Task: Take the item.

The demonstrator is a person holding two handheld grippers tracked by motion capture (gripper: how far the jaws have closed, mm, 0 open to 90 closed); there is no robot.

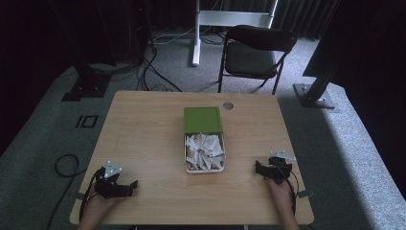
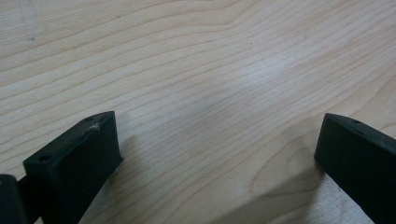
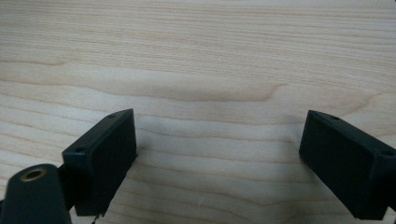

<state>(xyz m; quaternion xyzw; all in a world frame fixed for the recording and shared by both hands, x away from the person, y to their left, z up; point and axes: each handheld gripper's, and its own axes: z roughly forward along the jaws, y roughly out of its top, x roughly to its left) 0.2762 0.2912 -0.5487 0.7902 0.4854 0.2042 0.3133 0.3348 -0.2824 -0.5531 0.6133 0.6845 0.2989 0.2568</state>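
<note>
Light wood desk seen from above. At centre sits a box w/ its green lid slid back, open part full of crumpled white paper. Left gripper rests near the front-left corner, right gripper front-right, both well apart from the box. Both have their 2 jaws wide, holding nothing.

The high view looks forward and down from above the person's side, taking in the whole wooden table, the floor beyond it and a folding chair at the far side. The left gripper view sits low and very close to the tabletop, looking along its own two black jaws at bare wood grain. The right gripper view is set likewise, just above the tabletop. All three share the table surface.
</note>
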